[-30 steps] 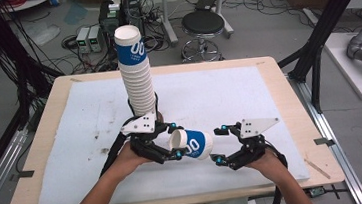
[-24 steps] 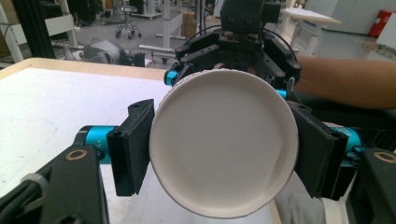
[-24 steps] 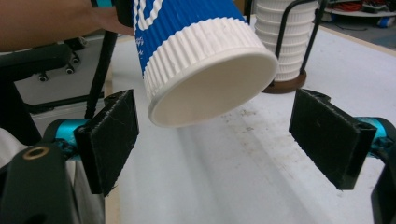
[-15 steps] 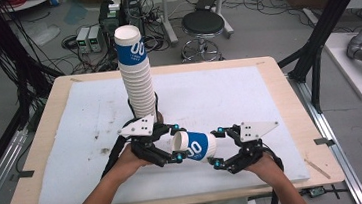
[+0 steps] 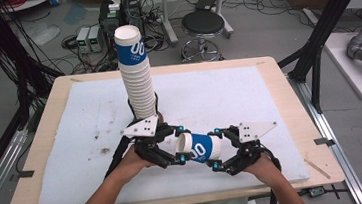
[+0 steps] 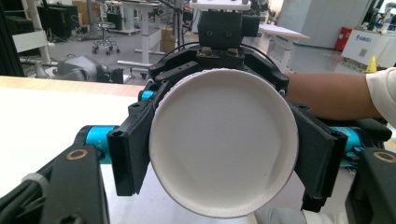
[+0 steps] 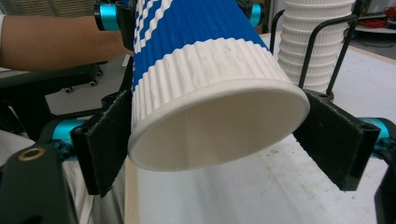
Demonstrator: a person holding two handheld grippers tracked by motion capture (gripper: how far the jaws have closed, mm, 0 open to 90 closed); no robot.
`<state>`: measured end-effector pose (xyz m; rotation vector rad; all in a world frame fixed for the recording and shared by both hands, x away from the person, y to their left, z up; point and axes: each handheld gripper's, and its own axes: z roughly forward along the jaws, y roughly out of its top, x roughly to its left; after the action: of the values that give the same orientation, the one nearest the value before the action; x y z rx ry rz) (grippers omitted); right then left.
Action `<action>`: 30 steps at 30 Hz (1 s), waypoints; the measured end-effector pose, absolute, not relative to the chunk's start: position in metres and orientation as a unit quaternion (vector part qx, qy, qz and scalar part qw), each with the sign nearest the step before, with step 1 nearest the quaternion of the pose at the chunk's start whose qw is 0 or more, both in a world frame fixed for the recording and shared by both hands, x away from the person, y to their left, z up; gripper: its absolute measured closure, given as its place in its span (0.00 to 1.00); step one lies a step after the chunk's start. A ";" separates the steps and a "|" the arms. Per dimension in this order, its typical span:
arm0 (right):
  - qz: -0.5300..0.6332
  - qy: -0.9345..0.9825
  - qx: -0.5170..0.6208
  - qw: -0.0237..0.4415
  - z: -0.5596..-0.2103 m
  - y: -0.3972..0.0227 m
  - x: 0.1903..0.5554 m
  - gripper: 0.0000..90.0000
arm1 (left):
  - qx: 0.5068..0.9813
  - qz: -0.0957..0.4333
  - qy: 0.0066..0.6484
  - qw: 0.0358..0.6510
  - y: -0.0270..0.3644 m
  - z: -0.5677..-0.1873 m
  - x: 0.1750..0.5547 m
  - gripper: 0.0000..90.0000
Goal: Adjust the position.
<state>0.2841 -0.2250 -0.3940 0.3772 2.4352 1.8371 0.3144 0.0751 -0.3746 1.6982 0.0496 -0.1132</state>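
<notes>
A blue-and-white ribbed paper cup lies level above the table between both grippers. My left gripper is shut on its mouth end; the left gripper view looks into the white mouth, with a pad against each side. My right gripper is open around the base end. Its jaws have just been opening, and in the right gripper view its pads flank the cup's base without squeezing it. A tall stack of the same cups stands just behind the left gripper.
The stack sits in a black wire holder on a white mat that covers the wooden table. A stool, cables and boxes are on the floor beyond the far edge.
My left gripper has carried the cup a little to the right, so its base now lies between the right gripper's jaws. The right hand has kept its place.
</notes>
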 end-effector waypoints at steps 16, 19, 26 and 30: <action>0.593 0.797 0.113 0.019 -0.392 -0.230 0.285 0.28 | 0.752 -0.054 0.026 0.657 0.078 -0.377 0.315 0.34; 0.579 0.807 0.113 0.018 -0.390 -0.230 0.286 0.29 | 0.758 -0.055 0.029 0.649 0.078 -0.378 0.315 0.34; 0.553 0.825 0.115 0.019 -0.386 -0.230 0.286 0.30 | 0.793 -0.029 0.085 0.603 0.077 -0.376 0.311 0.16; 0.530 0.841 0.112 0.020 -0.379 -0.230 0.288 0.30 | 0.805 -0.022 0.086 0.587 0.082 -0.369 0.310 0.17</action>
<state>0.2876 -0.2301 -0.3794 0.3462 2.6086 1.6430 0.3101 0.0822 -0.3689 1.8759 0.1994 -0.0506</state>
